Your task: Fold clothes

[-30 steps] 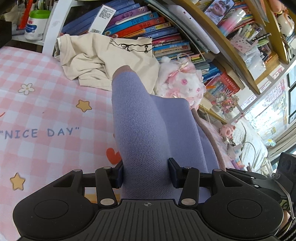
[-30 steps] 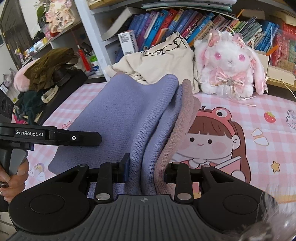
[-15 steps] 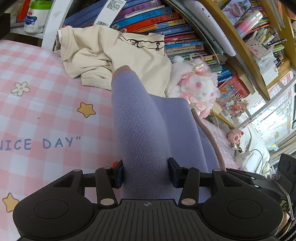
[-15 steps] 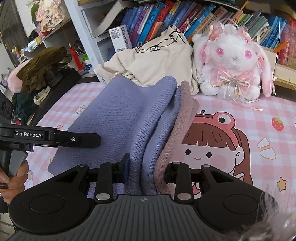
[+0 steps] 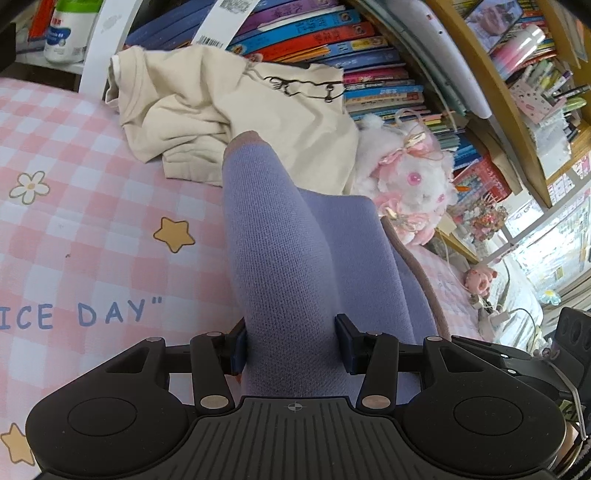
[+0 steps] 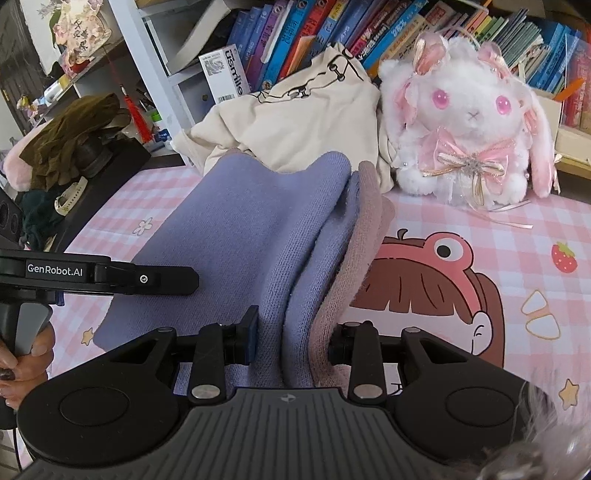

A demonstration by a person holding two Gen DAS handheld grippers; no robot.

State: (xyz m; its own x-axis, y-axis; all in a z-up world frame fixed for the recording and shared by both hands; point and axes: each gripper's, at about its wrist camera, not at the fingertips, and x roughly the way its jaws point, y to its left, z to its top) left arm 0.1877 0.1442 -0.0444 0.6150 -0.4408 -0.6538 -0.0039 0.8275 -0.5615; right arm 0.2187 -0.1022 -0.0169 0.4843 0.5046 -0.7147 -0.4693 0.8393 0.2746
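A purple knit sweater (image 5: 288,266) with mauve trim is held above the pink checked mat (image 5: 92,229). My left gripper (image 5: 291,347) is shut on a thick fold of it. My right gripper (image 6: 291,339) is shut on another bunch of the same sweater (image 6: 251,236), purple layers and a mauve band (image 6: 365,229) together. The sweater hangs between both grippers, its far end near a cream shirt. The left gripper's handle (image 6: 92,275) shows at the left of the right wrist view.
A crumpled cream shirt (image 5: 221,103) (image 6: 295,122) lies at the back against the bookshelf (image 5: 332,44). A white and pink plush rabbit (image 6: 469,122) (image 5: 410,184) sits beside it. Dark clothes (image 6: 70,144) pile on a black box at left. A white bottle (image 5: 70,29) stands back left.
Both grippers have carried the sweater toward the bookshelf; the cream shirt and rabbit look closer. The grip on the sweater is unchanged.
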